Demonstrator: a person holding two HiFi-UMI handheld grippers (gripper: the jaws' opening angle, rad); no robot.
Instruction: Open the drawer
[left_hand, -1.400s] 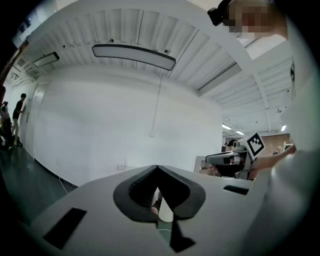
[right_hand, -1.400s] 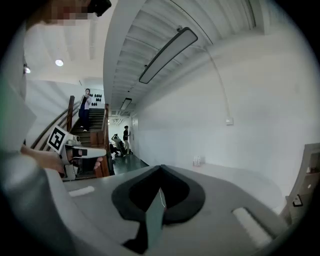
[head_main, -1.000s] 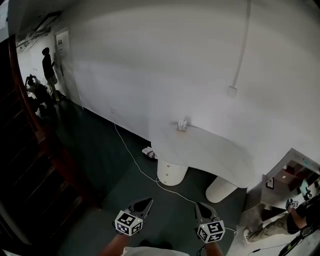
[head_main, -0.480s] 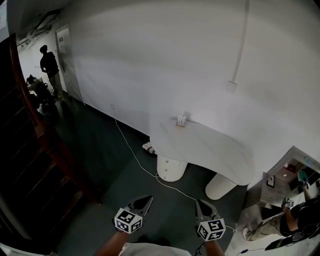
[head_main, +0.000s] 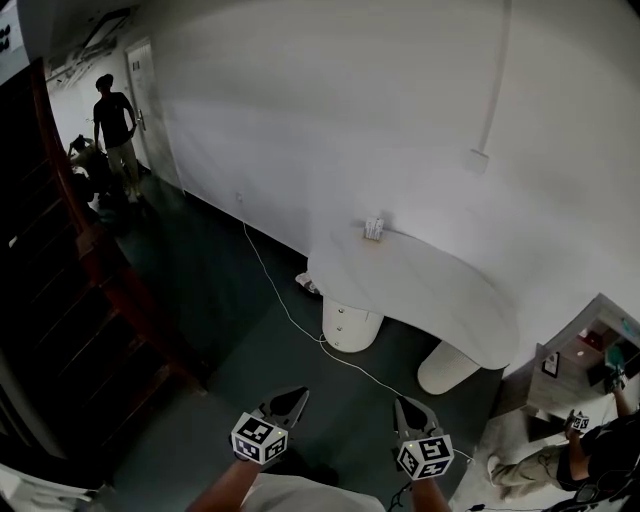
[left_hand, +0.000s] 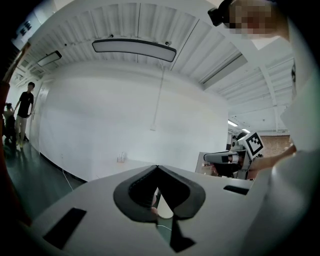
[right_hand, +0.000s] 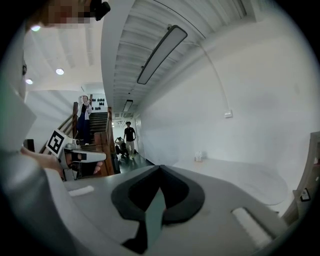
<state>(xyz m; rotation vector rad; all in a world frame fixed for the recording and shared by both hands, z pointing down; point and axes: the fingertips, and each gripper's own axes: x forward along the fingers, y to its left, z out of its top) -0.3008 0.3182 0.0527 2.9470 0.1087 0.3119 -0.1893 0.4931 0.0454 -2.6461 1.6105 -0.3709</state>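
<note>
**Both grippers closed and empty, well short of the white table**

No drawer front can be told for certain. The nearest candidate surface is the left pedestal (head_main: 349, 326) of the white table (head_main: 420, 290), a short round column with two small dark marks one above the other on its curved face; whether these are knobs cannot be told. A second round pedestal (head_main: 447, 368) carries the table's right end. A small pale object (head_main: 373, 228) stands on the tabletop against the white wall (head_main: 330, 110). A white cable (head_main: 281, 303) runs along the dark green floor (head_main: 215, 300) from the wall's foot past the left pedestal.

The left gripper (head_main: 297, 395) and the right gripper (head_main: 399, 402) are held side by side at the lower edge of the head view, over bare floor and well apart from the table. In the left gripper view the jaws of the left gripper (left_hand: 157, 167) meet at their tips with nothing between them. The right gripper (right_hand: 160, 167) shows the same in its own view: tips together, nothing held.

Farther out, an open shelf unit (head_main: 585, 345) stands to the right of the table, a wooden stair rail (head_main: 95, 262) borders the left, and a person (head_main: 118, 122) stands at the far end of the corridor.
</note>
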